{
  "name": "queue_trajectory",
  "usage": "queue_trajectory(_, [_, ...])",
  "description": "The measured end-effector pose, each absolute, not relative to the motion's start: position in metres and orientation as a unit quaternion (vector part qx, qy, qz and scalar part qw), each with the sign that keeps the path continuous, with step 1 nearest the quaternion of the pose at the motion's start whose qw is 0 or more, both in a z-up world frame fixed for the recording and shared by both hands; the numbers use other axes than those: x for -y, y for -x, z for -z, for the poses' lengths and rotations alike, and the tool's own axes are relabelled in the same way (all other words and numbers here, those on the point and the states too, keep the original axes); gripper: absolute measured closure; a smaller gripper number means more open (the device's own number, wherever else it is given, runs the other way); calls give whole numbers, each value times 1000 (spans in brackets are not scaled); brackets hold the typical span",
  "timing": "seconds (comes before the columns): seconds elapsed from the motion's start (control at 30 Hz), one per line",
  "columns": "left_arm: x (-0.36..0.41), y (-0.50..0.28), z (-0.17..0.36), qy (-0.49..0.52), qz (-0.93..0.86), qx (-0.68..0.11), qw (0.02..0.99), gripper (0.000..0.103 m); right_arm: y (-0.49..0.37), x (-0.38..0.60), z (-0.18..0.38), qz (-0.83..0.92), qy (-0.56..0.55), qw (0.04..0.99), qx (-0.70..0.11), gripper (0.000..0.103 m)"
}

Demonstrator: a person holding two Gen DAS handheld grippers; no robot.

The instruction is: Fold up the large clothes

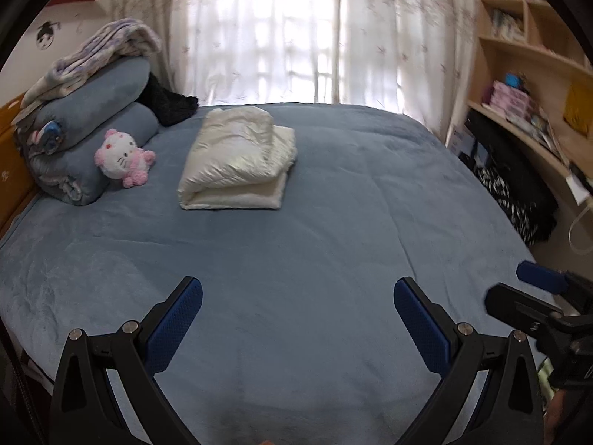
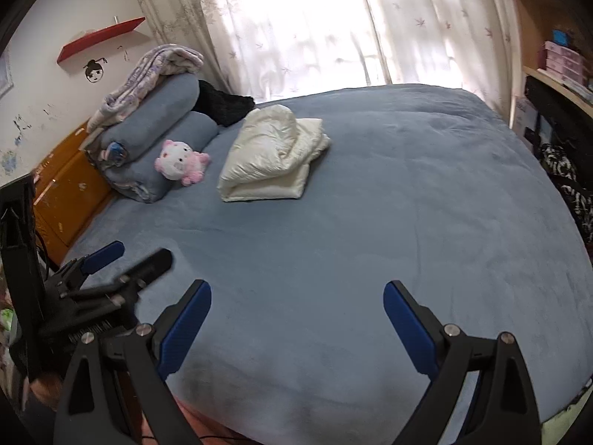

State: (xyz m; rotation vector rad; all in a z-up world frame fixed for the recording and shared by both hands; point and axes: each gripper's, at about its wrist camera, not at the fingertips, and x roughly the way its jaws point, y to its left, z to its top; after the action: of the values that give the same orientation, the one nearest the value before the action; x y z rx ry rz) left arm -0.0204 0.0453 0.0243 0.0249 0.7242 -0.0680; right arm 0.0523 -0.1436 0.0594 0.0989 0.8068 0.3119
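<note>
A cream puffy jacket lies folded into a thick bundle on the blue bed cover, toward the far left of the bed. My left gripper hovers over the near part of the bed, open, with only bare cover between its blue pads. My right gripper is open too and holds nothing. Each gripper shows in the other's view: the right gripper at the right edge, the left gripper at the lower left. Both are well short of the jacket.
Rolled blue quilts topped by a patterned blanket are stacked at the headboard, with a pink-and-white plush toy and a black garment beside them. A bookshelf and dark bags stand along the bed's right side. Curtains hang behind.
</note>
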Motion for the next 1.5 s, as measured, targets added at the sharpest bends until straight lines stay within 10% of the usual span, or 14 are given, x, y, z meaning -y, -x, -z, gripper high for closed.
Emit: queue_trajectory(1.5, [-16,29,13,-9,13,-388,921,1,-32,177,-10,-78,-55,914,-395,8])
